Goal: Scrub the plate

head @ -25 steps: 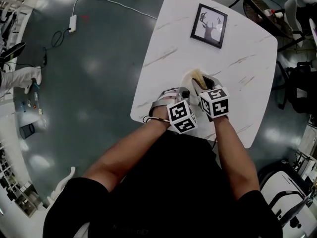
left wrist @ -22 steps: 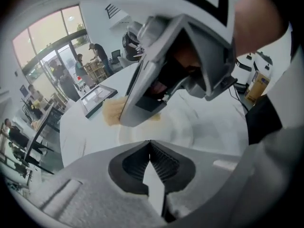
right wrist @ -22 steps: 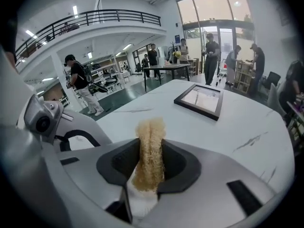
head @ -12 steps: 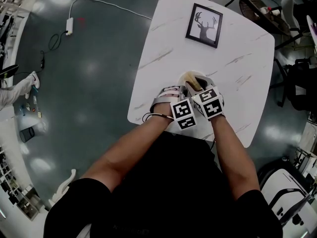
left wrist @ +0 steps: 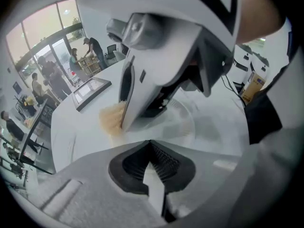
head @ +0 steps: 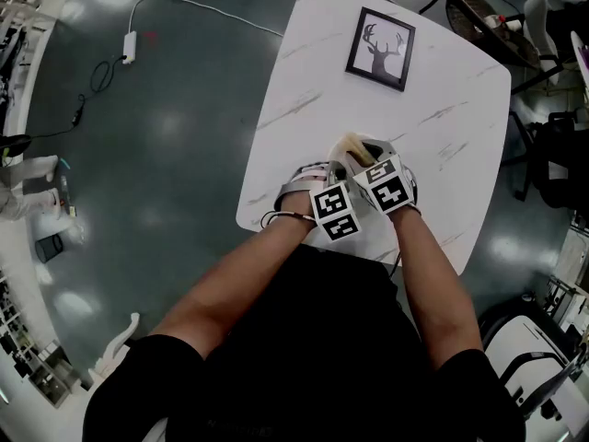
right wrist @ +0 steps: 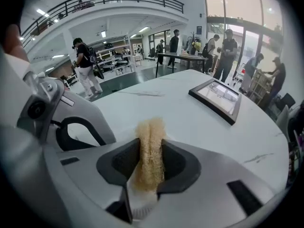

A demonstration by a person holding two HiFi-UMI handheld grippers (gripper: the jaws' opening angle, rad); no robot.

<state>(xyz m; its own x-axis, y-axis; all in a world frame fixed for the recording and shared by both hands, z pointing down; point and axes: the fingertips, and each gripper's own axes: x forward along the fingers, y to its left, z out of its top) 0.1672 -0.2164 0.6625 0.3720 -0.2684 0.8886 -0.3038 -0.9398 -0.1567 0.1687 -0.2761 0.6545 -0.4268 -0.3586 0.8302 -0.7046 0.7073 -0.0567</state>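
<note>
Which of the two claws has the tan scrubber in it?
The right claw: the fibrous tan scrubber is pinched between its jaws. The left claw grips the rim of the white plate instead.

Bench (head: 460, 109): we find the picture frame (head: 380, 48) at the far side and the plate (left wrist: 185, 122) towards the near edge.
Plate rim: between the left hand-held gripper (left wrist: 151, 163) jaws.
Sponge (right wrist: 151, 132): between the right hand-held gripper (right wrist: 150, 170) jaws, over the plate.
</note>
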